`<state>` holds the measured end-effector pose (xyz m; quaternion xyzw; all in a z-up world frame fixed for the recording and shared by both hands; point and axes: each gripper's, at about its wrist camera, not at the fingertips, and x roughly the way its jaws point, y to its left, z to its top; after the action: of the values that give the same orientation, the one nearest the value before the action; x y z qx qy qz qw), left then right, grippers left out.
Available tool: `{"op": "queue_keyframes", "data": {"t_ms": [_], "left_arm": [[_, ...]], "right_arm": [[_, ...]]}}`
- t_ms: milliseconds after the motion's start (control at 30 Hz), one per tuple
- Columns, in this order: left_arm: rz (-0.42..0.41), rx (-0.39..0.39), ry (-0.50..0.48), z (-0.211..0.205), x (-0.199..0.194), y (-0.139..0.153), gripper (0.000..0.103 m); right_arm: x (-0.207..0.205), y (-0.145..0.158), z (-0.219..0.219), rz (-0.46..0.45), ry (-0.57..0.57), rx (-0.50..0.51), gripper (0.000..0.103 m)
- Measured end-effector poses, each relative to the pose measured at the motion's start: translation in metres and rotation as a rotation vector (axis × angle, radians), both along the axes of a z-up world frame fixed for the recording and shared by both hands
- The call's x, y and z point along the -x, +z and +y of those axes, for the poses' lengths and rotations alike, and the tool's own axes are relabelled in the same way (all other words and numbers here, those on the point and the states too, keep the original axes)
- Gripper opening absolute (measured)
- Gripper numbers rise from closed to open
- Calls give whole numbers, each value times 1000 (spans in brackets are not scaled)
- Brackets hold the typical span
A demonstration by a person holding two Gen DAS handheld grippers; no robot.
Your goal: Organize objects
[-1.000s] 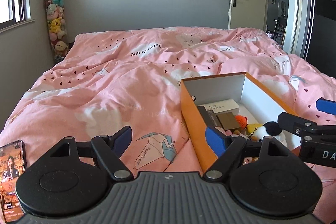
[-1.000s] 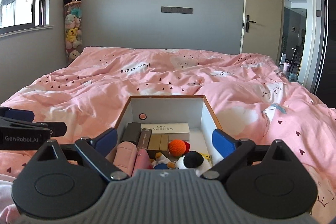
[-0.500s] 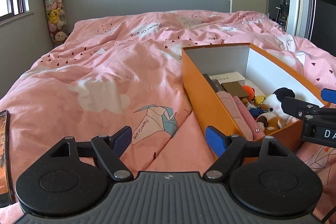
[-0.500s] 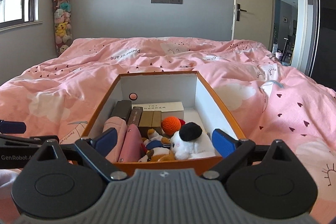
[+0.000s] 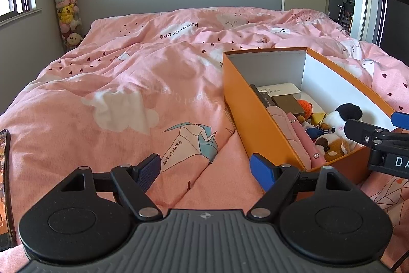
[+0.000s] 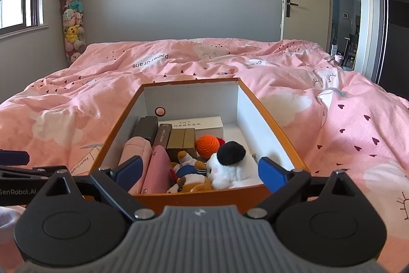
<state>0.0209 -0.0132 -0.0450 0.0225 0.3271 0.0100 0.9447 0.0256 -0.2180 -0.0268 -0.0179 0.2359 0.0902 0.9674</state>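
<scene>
An orange cardboard box (image 6: 117,131) (image 5: 255,119) with white inner walls lies on the pink bed. Inside it are a white plush with a black ear (image 6: 231,165) (image 5: 342,119), an orange crochet ball (image 6: 207,146), small brown and dark boxes (image 6: 182,140), a white box (image 6: 199,123), pink pouches (image 6: 156,173) and a small brown plush (image 6: 191,183). My right gripper (image 6: 200,172) is open just before the box's near wall, empty. My left gripper (image 5: 205,172) is open and empty over the quilt, left of the box.
A phone (image 5: 3,183) lies on the quilt at the far left edge. The pink quilt (image 5: 127,99) spreads wide to the left and beyond the box. A tall holder of plush toys (image 6: 71,17) stands in the far left corner; a doorway (image 6: 358,4) opens at right.
Both cameras rose and pulled back a little, so the box interior shows more fully from above. Both grippers stay open and empty; the box contents have not moved.
</scene>
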Motion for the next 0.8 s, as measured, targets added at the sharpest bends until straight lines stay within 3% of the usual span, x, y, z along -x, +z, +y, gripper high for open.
{"op": "queue_keyframes", "data": {"t_ms": [800], "left_arm": [[5,-1,0,1,-1,0,93]], "right_arm": [[0,-1,1,8,-1,-1,97]]}}
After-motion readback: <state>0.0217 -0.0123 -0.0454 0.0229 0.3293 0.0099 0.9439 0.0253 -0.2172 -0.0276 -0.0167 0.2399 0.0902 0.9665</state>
